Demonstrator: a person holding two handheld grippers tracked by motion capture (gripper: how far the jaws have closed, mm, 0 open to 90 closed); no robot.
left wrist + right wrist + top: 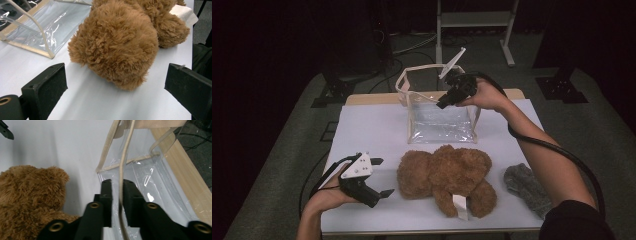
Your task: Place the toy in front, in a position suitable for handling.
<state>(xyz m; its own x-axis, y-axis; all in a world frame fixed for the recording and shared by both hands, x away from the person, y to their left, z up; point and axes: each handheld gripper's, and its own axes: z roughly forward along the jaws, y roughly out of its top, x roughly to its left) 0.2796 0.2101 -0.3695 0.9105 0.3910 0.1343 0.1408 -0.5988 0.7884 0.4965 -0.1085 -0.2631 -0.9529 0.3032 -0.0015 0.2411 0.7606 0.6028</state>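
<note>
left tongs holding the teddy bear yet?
No: the left tongs stand wide open, short of the teddy bear, with bare table between.

Your table (362, 130) with white cover carries a clear bag (439, 122), a brown teddy bear (444, 177) and a grey sock (527, 187).

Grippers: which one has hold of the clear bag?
The right gripper, at the far side of the table: shut on the clear bag rim. The left gripper sits open beside the teddy bear.
</note>
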